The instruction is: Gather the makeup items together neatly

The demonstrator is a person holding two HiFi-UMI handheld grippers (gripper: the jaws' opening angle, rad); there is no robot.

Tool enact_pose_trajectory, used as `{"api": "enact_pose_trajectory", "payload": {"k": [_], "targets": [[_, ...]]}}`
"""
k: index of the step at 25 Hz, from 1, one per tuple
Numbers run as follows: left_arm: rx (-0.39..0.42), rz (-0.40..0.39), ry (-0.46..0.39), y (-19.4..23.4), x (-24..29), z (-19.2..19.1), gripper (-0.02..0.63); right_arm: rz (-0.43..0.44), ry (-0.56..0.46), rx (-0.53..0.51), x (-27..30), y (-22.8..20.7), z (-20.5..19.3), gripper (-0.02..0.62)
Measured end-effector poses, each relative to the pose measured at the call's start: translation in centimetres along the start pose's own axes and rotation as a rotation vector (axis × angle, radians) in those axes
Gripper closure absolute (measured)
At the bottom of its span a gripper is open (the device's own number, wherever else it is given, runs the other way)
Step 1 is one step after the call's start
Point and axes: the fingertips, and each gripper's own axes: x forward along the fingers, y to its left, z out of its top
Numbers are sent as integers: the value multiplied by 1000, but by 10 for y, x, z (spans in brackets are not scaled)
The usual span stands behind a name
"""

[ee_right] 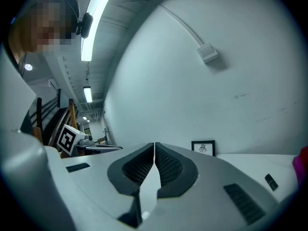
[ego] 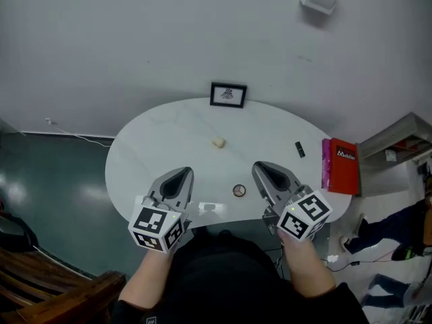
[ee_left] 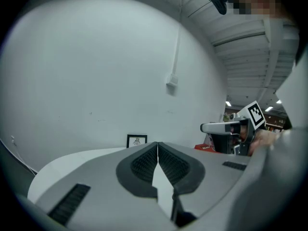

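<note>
In the head view, a white oval surface (ego: 155, 147) carries a small frame (ego: 228, 94) standing at its far edge. Straight in front of the frame lies a cream lump (ego: 218, 142), and nearer still a round disc (ego: 239, 190) close to the near edge. A black stick (ego: 300, 149) lies to the frame's right and nearer, with a red box (ego: 343, 165) beyond it at the right rim. A clear piece (ego: 210, 207) lies at the near edge, just beside the left gripper (ego: 183, 171). That gripper and the right gripper (ego: 260, 166) hover on either side of the disc, both pointing toward the frame. In the left gripper view, the fingers (ee_left: 142, 165) are pressed together with nothing between them. The frame shows just left of their tips, and the right gripper is off to the right. In the right gripper view, its fingers (ee_right: 168, 165) are likewise pressed together and empty. Here the frame is to the right of the tips, and the stick lies lower and further right of it.
</note>
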Motion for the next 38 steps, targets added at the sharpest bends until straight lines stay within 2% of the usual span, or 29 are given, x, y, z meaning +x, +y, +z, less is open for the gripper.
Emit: {"api": "enact_pose_trajectory", "payload": {"k": [4,8,17,21,26,30,38], "targets": [[-32,-74,15,13,27,-3,591,-37,17,13,11,-10,-2,559],[-40,-84,44,24,52,-13,591,-45,42,26,18,-23,-7,560],[38,-70,130,33,116,-33,585,-52,57,95,22,-81,-20,558],[64,-75,156,39,145,-45,523,-50,96,131,25,-96,-43,559],[93,-76,221,46,171,-74,522,-38,128,147,31,-102,-60,558],[125,-102,309,56,195,-109,454,-25,152,160,37,-105,-74,558],[145,-136,403,78,232,-158,425,-27,190,226,37,-113,-102,558]]}}
